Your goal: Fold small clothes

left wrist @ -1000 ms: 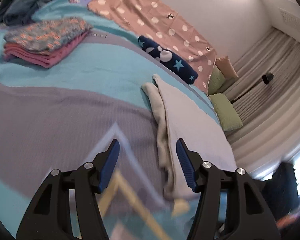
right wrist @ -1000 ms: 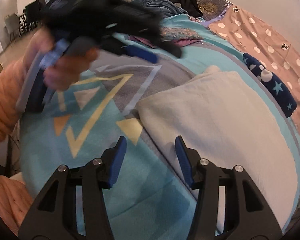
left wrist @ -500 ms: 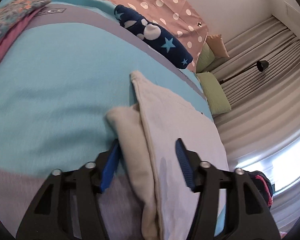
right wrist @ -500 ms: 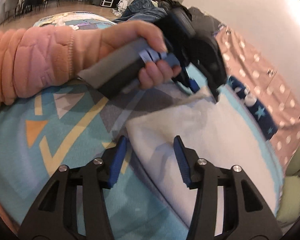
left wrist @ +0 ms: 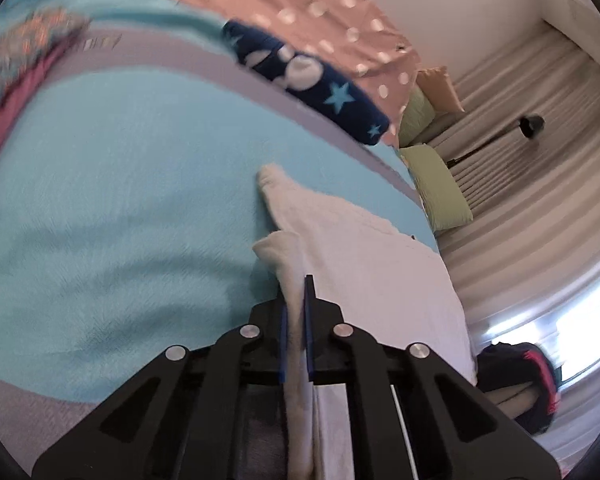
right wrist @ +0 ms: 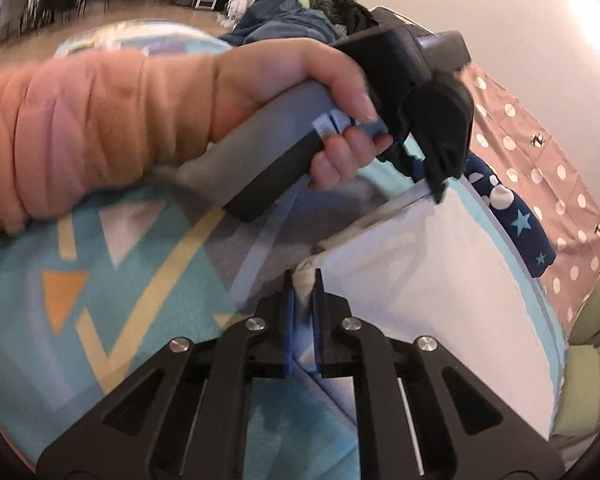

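The pale cream soft-knit garment [left wrist: 364,264] lies spread on the turquoise and grey patterned bedspread [left wrist: 112,184], filling the 3 to 5 o'clock part of the left wrist view. Its cloth looks fleecy and plain, with no print. One edge is doubled over into a thick fold, and a narrow tip of fabric sticks out toward 12 o'clock from that fold.

The left gripper [left wrist: 295,300] has its blue-padded fingers [left wrist: 309,320] pressed nearly together on this folded edge; a strip of cream cloth runs down between the pads toward 6 o'clock.

In the right wrist view the same garment [right wrist: 432,272] stretches from the centre out to 4 o'clock as a broad, smooth panel. The right gripper [right wrist: 303,280] pinches a bunched corner of it, its fingers close together with a small wad of cloth rising between the tips. At 1 o'clock from there, the left gripper [right wrist: 438,190] grips the far end of the same edge, held by a hand [right wrist: 300,116] in a peach quilted sleeve [right wrist: 68,136]. The edge runs taut between the two grippers.

Beyond the garment, at 2 o'clock, lies a navy star-printed roll of fabric [right wrist: 512,216], and behind it a pink white-dotted blanket [right wrist: 540,156].
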### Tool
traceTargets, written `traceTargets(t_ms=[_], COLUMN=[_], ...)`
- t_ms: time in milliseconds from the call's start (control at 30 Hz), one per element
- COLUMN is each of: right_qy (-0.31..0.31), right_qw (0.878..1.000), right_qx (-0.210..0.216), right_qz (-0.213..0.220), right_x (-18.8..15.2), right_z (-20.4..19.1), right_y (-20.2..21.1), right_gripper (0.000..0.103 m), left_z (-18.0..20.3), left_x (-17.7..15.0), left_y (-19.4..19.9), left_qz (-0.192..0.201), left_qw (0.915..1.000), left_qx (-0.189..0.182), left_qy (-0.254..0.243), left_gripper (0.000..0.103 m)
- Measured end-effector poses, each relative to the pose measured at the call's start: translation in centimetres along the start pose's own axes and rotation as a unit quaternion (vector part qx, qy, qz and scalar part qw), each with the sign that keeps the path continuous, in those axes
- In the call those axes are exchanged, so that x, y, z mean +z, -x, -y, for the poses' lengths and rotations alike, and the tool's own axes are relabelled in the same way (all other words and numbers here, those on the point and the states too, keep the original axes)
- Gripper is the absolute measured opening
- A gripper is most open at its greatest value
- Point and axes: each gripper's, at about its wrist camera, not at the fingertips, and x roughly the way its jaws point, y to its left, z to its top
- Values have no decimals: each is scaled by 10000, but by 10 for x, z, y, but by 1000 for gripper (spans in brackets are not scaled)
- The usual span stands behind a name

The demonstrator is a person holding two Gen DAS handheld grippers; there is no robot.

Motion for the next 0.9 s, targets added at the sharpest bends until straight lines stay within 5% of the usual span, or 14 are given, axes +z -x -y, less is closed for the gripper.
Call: traceTargets(t_ms=[67, 167, 333, 433, 500, 600, 900], right_qy=[-110, -444, -679, -831, -829, -618, -692], right_qw=[9999, 9988, 9973, 9957, 9959, 9979, 9972], right_qx=[43, 210, 276, 402, 343, 122, -276], right_qz=[-3, 3, 71, 65, 77, 162, 68], right_x=[3, 1, -1, 0, 1, 2, -1], right_z=[3, 10, 15, 19, 20, 10, 12], right_y=[1, 3, 6, 7, 9, 16, 5], right_gripper=[8, 8, 9, 17, 35, 40, 41], left_z=[-9, -27, -18, -23, -25, -21, -11], left_x=[-3, -5, -8, -8, -7, -6, -1], left_y=[-13, -12, -5, -4, 0, 4, -16], left_qz=[-146, -95, 27, -34, -37, -28, -311], left_qw=[9993, 9989, 9996, 9991, 9984, 9989, 9989], left_qx=[338, -70, 56, -77, -201, -194, -316], left_qy=[-2, 456, 260, 427, 536, 433, 132], left_gripper=[6, 6, 9, 23, 34, 51, 52])
